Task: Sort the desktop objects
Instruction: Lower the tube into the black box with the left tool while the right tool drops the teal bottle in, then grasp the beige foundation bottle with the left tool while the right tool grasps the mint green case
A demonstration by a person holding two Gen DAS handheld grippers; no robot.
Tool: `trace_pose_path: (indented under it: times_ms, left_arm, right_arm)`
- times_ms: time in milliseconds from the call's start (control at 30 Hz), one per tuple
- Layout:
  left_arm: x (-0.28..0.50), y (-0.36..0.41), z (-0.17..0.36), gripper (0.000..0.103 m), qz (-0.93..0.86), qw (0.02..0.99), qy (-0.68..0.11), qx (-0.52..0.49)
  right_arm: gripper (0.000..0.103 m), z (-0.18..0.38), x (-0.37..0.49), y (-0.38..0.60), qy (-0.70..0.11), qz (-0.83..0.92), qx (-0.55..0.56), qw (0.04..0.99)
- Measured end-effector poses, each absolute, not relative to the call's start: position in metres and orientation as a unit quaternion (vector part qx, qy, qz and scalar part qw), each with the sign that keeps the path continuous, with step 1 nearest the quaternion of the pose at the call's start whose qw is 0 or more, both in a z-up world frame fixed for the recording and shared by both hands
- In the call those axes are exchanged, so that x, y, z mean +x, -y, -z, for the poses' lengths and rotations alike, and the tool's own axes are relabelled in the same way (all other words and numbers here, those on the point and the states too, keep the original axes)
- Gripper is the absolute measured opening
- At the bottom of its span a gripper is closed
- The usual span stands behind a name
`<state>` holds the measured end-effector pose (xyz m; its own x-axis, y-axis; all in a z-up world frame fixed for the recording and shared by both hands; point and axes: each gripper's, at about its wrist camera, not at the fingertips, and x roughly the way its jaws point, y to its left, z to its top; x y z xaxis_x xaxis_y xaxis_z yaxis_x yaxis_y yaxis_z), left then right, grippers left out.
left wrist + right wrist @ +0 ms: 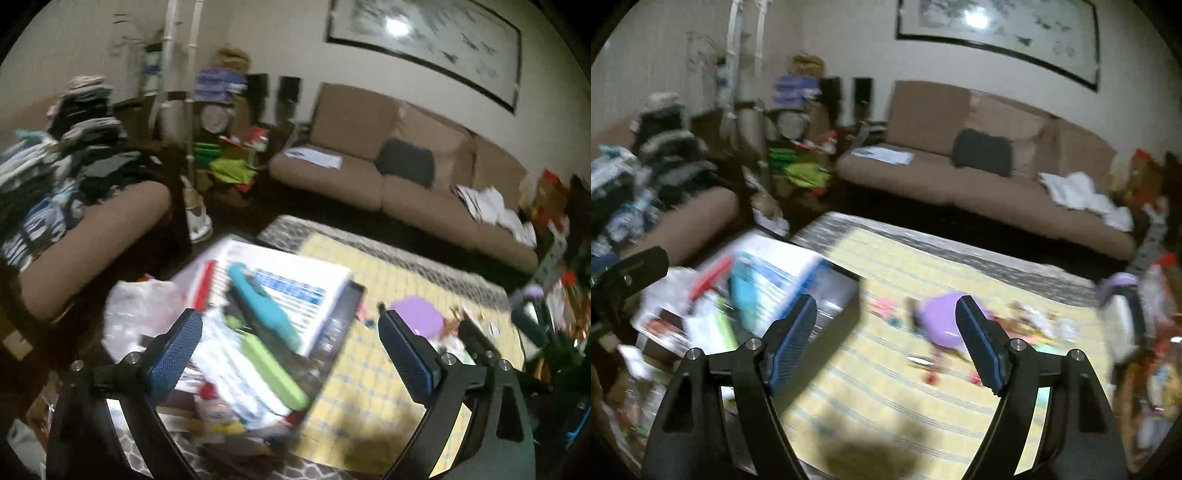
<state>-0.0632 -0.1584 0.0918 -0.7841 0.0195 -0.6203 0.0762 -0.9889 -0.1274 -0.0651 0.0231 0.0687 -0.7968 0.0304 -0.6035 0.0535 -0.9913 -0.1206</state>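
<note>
My left gripper hangs open over a dark tray at the table's left end, and nothing sits between its blue pads. In the tray lie a teal case, a green case, a white box with blue print and papers. My right gripper is open and empty above the yellow checked tablecloth. A purple round lid lies on the cloth, partly behind the right finger, among small blurred toys. The same purple lid shows in the left wrist view.
A brown sofa with a dark cushion and white papers runs behind the table. A pile of clothes lies on a seat at the left. A white plastic bag sits by the tray. Clutter crowds the right side.
</note>
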Motion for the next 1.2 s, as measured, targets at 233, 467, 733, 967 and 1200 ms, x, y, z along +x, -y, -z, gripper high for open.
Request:
trace_pose_path:
  times_ms: [233,467,733,967,1200]
  left_arm:
    - [-0.049,0.107,-0.091,0.1,0.975,0.023,-0.077,0.209]
    - [-0.075,0.057,-0.051,0.103,0.966,-0.02,-0.058,0.253]
    - [-0.146,-0.013,0.057,0.103,0.885,-0.119,-0.057,0.446]
    - [-0.178,-0.056,0.12,0.103,0.874,-0.103,-0.021,0.475]
    - [-0.206,-0.092,0.154,0.087,0.859,-0.122,0.045,0.494]
  right_arm:
    - [0.079,-0.077,-0.051,-0.046,-0.071,0.946,0.316,0.005]
    - [0.085,-0.046,-0.049,-0.112,-0.045,0.938,0.344,-0.017]
    - [0.085,0.021,-0.047,-0.265,0.106,0.898,0.409,-0.127]
    - [0.085,0.054,-0.05,-0.305,0.143,0.879,0.433,-0.141]
    - [0.085,0.071,-0.069,-0.304,0.135,0.874,0.446,-0.138]
